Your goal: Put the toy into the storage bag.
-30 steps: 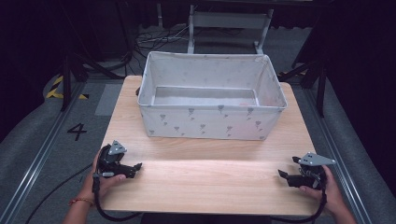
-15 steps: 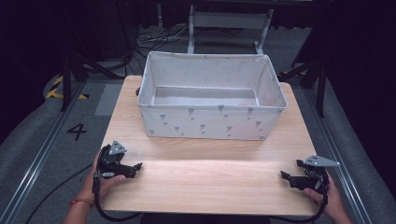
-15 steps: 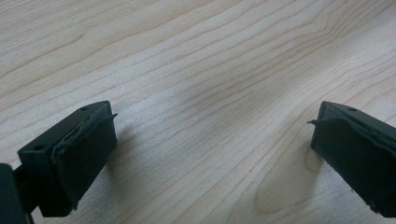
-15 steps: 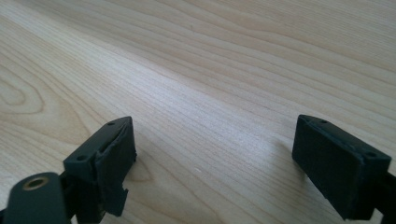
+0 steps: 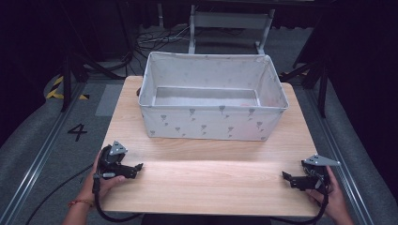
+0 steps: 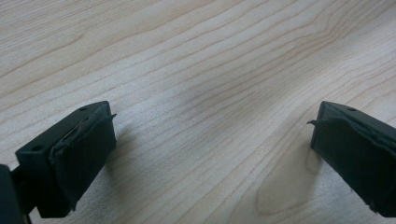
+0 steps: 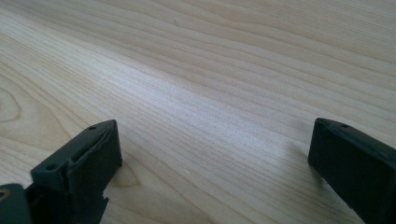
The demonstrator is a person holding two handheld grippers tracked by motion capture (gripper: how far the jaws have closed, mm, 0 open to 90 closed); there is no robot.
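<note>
My left gripper [image 5: 135, 168] rests on the wooden table [image 5: 211, 187] near its front left corner, held by a hand, and points right. In the left gripper view its jaws stand wide apart over bare wood, so the left gripper [image 6: 210, 135] is open. My right gripper [image 5: 287, 178] lies near the front right corner in the other hand and points left. Its jaws have just been opening. The right gripper [image 7: 215, 154] stands open with nothing between the jaws.
A large white fabric bin [image 5: 211, 124] with a grey pattern stands across the back half of the table, and looks empty inside. Cables trail from both grippers off the front edge. A metal frame [image 5: 230, 23] and floor cables lie beyond the table.
The right gripper has shifted slightly toward the table's right edge. The left hand and gripper have kept still.
</note>
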